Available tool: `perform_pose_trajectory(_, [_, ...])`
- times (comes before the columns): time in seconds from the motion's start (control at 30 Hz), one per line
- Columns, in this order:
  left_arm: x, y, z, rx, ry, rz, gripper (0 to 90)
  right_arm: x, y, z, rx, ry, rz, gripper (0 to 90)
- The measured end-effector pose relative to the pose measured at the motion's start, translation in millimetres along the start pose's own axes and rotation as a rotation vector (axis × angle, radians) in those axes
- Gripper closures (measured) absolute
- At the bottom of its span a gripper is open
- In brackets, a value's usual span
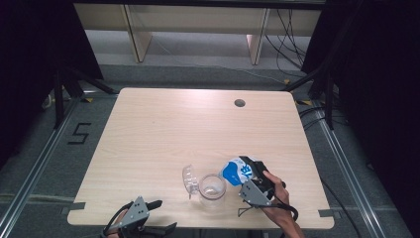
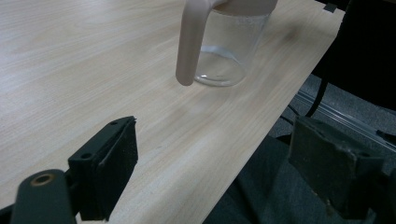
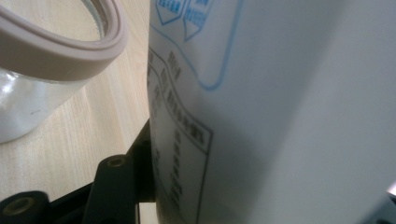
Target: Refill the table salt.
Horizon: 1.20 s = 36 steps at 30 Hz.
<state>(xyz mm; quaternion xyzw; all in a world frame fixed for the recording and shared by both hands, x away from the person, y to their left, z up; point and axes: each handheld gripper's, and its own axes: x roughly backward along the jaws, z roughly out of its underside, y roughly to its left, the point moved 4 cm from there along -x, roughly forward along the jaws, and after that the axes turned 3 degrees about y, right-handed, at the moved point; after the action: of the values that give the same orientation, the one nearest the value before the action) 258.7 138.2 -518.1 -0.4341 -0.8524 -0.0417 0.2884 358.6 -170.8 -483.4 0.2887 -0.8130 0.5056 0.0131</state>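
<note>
The right gripper (image 1: 249,171) has its jaws clamped on the flat sides of one white-and-blue printed paperboard carton (image 1: 236,171), tilted over one clear plastic jug (image 1: 212,188) with a beige rim and handle, near the front edge of the pale wooden surface (image 1: 163,129). The carton probably dents easily and shifts weight as it empties, so a mid-body grip suits it. The left gripper (image 1: 157,215) waits empty, jaws apart.
</note>
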Motion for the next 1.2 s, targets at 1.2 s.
perform_pose_trajectory(1.2, [-0.2, 0.1, 0.4, 0.001, 0.003, 0.002, 15.1, 0.9, 2.1, -5.8, 0.052, -0.003, 0.025, 45.8])
